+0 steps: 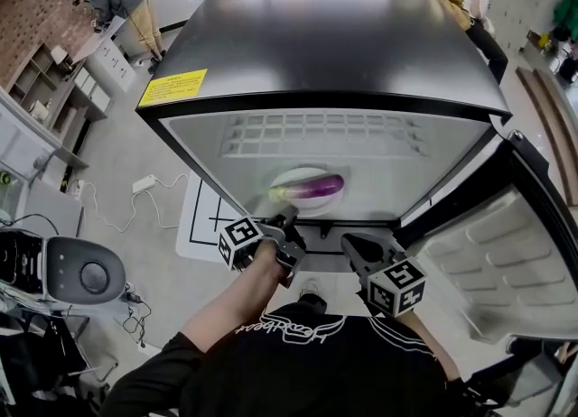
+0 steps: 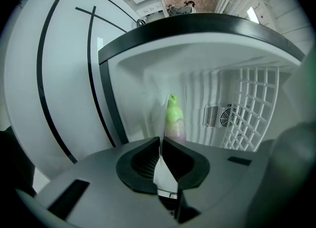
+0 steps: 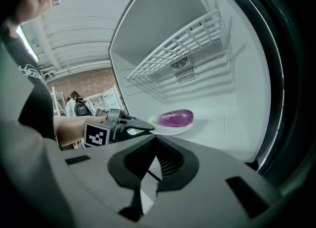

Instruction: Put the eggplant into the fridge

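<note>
**You:** Where is the eggplant?

**Spotter:** The glossy purple eggplant (image 1: 316,188) with the green stem end lies on a shallow white plate (image 1: 291,177) inside the black-topped fridge (image 1: 316,45). It is straight ahead of your left gripper (image 1: 289,219), just beyond the jaw tips. Those jaws are drawn together at the plate's near rim. It looks like a pinch on that rim, though I can't be certain.

**You:** And my right?

**Spotter:** Your right gripper (image 1: 349,242) has its jaws pressed together on nothing. The eggplant is ahead of them, well beyond their tips.

**You:** Which step is this?

**Spotter:** I'd say you're placing it, and you're nearly done. Next you need to spread the left jaws and draw them straight back off the rim without dragging the plate. Then close the white-lined fridge door (image 1: 506,253).
</note>
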